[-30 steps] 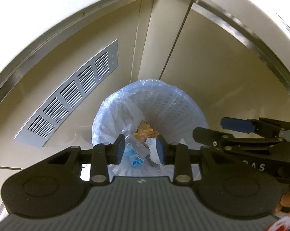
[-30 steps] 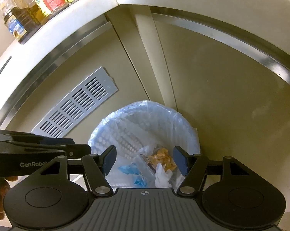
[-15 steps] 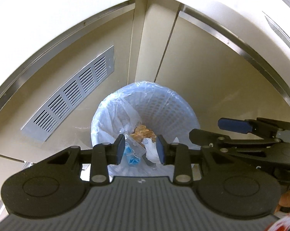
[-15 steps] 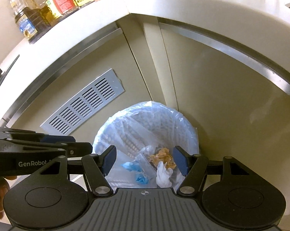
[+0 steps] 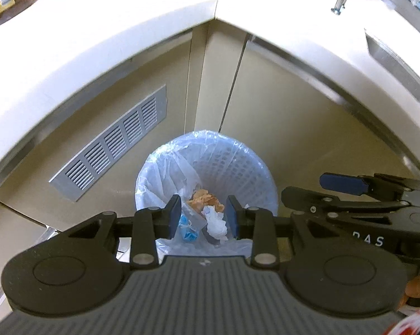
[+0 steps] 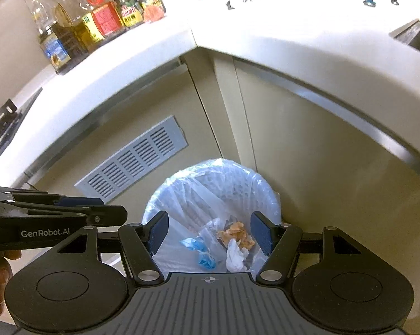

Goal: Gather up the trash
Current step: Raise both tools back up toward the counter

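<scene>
Left wrist view: my left tongs (image 5: pixel 204 216) and right tongs (image 6: pixel 209 233) hang apart, empty, above the lined wastebasket (image 5: pixel 239 164), tucked into the bench (image 5: pixel 159 19) corner, holding crumpled tissue (image 5: pixel 216 223) and wrappers.

Black left gripper (image 5: pixel 204 217), blue-padded jaws, silver screws — right gripper (image 6: pixel 210 233) alike, ribbed grey base

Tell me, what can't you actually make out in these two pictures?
- Bin near rim: both views, covered by the gripper bodies.
- Trash under the white tissue: buried.
- Bottle labels: right view, too small to read.
- Sink: cut off by the edge.
</scene>
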### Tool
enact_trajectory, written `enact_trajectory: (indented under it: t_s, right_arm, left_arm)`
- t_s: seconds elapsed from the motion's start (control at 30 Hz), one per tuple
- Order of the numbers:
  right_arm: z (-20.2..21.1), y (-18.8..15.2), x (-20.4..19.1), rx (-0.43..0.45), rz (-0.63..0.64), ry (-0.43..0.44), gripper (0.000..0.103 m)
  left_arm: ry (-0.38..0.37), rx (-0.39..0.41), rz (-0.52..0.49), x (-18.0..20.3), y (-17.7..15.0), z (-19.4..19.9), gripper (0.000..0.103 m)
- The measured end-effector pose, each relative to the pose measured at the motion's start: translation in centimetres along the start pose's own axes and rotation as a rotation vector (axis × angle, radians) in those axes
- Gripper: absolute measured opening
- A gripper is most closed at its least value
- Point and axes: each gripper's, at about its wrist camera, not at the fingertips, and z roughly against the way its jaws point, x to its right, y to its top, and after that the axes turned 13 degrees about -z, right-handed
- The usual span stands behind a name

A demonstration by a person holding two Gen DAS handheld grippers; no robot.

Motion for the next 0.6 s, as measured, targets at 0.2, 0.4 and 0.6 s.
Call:
enact_trajectory:
  t_s: [0.2, 0.4, 0.6]
  right_arm:
    - [2.8, 1.3, -1.0, 0.054, 0.009, 0.022, 0.065]
    - [4.5, 4.1, -1.8, 0.112, -0.005, 0.027, 0.065]
    - [4.5, 8.5, -2.4, 0.175, -0.039, 0.004, 0.065]
  left_arm:
    - [0.006, 0.051, -0.021, 0.1, 1.4, 3.0, 0.031]
    - [0.012, 0.122, -0.045, -0.8, 4.5, 5.3, 0.031]
    - [0.031, 0.178, -0.064, -2.7, 8.9, 5.7, 0.032]
